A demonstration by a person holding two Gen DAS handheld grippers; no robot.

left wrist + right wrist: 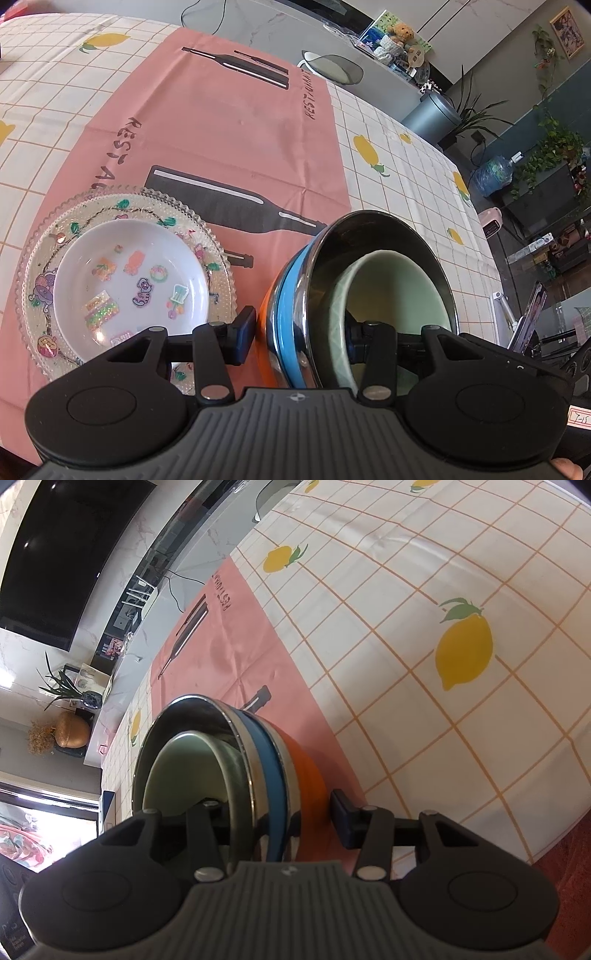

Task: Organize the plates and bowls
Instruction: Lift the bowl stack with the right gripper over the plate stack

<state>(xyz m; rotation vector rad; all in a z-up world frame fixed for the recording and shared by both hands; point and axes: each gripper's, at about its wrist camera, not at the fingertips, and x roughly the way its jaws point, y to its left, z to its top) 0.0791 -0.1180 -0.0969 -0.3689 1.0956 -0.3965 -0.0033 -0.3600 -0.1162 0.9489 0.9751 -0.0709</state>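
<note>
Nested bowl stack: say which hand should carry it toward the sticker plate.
Probably left: left tongs straddle the nested bowl stack wall beside the sticker plate; right tongs straddle the far wall.

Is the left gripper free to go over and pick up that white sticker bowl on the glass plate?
Probably not right now. The left gripper straddles the wall of the stacked bowls, so it looks occupied. The white sticker bowl itself sits uncovered just beside it.
</note>
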